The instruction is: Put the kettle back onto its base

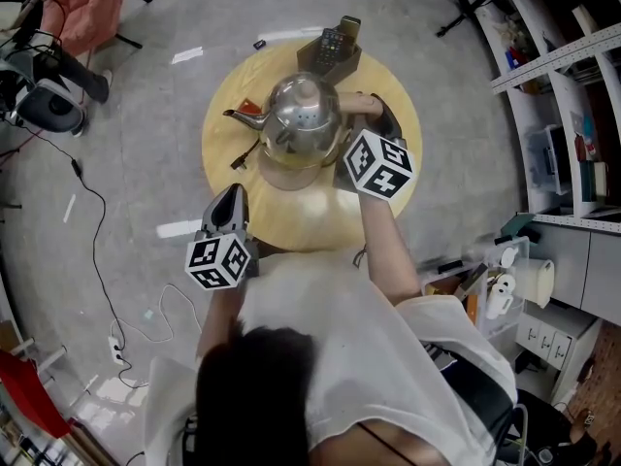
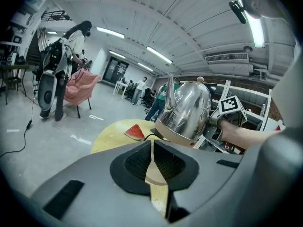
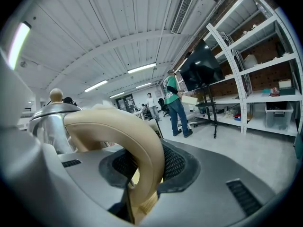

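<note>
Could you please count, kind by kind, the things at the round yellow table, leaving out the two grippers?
Kettle: 1
Kettle base: 1
Watermelon slice: 1
Box of remote controls: 1
Total: 4

The right gripper [image 1: 364,116] is clamping the kettle handle [image 3: 120,122] between its jaws, forearm reaching forward. The left gripper [image 1: 230,200] is hovering empty, jaws together, tilting slightly downward.

Clothing: white short-sleeved shirt [image 1: 340,328] | Left gripper [image 2: 152,168]: grey moulded shell, black ribbed pads [image 2: 136,162], dark rectangular recess near its left edge | Right gripper [image 3: 144,167]: matching grey shell, same black ribbed pads | Markings: left cube [image 1: 219,261] and right cube [image 1: 379,164], white faces bearing black square patterns
</note>
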Available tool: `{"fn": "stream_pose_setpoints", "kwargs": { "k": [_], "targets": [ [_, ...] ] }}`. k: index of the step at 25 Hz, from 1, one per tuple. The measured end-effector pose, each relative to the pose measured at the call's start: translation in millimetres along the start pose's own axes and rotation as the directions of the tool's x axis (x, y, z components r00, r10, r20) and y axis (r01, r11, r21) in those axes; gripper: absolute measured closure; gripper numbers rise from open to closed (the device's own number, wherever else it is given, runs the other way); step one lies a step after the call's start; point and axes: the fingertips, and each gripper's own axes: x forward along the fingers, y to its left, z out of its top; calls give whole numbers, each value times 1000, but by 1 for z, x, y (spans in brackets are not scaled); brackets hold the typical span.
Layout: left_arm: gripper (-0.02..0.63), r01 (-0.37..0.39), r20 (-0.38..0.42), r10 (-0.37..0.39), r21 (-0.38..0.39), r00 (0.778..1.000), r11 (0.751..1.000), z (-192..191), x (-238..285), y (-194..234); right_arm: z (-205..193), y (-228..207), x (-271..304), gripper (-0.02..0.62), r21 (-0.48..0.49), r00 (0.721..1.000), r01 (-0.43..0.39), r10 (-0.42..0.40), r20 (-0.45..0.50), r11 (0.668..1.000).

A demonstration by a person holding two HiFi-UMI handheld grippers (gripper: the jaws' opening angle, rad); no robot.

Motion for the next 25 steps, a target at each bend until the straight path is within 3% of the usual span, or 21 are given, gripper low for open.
{"fn": "stream_pose_setpoints", "kwargs": {
  "k": [25],
  "targets": [
    [568, -19, -2, 19, -28, 1000, 999, 1, 0, 11, -19, 12, 2, 474, -12, 998, -44, 43, -35, 999]
  ]
}}
